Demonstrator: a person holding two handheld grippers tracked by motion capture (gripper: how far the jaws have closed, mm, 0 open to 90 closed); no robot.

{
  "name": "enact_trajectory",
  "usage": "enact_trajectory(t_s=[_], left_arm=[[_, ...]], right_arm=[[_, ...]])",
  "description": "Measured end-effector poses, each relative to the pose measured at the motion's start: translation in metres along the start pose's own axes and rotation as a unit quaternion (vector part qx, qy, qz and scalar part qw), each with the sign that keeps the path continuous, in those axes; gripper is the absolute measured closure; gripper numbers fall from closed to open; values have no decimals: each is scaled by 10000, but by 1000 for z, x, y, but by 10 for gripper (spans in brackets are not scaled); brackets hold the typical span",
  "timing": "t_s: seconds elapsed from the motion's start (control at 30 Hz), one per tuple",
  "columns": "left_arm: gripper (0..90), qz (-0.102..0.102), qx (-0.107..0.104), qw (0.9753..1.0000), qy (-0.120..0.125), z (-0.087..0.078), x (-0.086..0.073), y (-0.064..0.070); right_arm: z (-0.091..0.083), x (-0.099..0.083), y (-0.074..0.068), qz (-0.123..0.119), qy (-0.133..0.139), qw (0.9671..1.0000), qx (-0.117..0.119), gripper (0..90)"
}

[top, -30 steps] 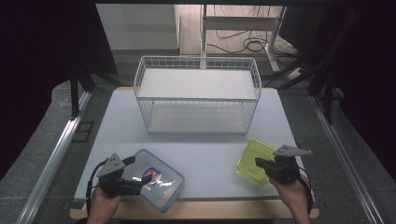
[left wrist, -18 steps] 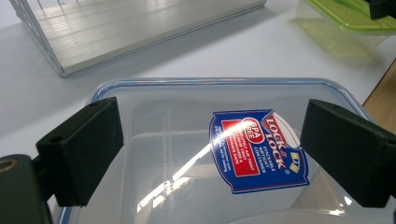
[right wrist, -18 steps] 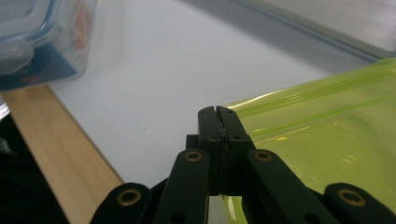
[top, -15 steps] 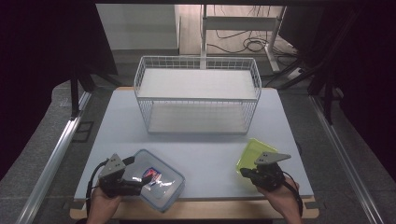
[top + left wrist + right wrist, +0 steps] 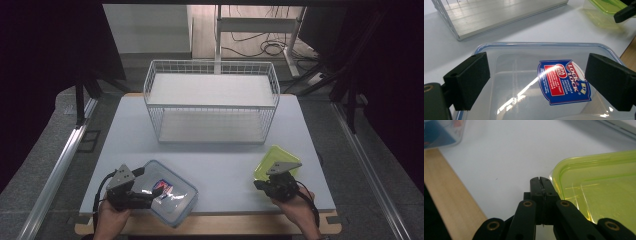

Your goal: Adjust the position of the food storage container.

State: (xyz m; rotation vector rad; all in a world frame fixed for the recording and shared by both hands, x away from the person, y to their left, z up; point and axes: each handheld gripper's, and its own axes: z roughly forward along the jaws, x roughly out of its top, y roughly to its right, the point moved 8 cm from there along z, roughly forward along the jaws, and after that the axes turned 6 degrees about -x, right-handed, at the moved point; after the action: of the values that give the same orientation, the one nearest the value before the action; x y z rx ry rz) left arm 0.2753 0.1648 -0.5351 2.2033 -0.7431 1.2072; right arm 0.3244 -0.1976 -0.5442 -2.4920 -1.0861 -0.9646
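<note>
Clear lidded container [image 5: 167,191] overhangs the table's [image 5: 220,160] near edge at left; yellow-green container [image 5: 274,161] near right edge; bare surface between them and before the wire basket [image 5: 212,100]; left gripper [image 5: 536,80] spread wide over the clear lid; right gripper [image 5: 541,185] pressed together, empty, beside the yellow-green rim.

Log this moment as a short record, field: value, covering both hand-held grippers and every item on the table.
left hand-held gripper: jaws open, either side of the clear container's lid
right hand-held gripper: jaws shut, empty, beside the green container's corner
clear container: front left, blue-rimmed lid with label, overhangs the table's front edge
green container: front right
wire basket: rear centre, empty
table: white top, wooden front edge
</note>
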Motion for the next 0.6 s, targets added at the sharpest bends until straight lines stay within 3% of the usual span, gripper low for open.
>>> enact_trajectory(t_s=[0.4, 0.6], left_arm=[[50, -61, -82, 9999, -5, 0, 3, 0], [104, 6, -39, 9999, -99, 0, 5, -2]], right_arm=[[17, 18, 45, 425, 81, 9979, -489, 892], [23, 32, 70, 568, 152, 9956, -736, 892]])
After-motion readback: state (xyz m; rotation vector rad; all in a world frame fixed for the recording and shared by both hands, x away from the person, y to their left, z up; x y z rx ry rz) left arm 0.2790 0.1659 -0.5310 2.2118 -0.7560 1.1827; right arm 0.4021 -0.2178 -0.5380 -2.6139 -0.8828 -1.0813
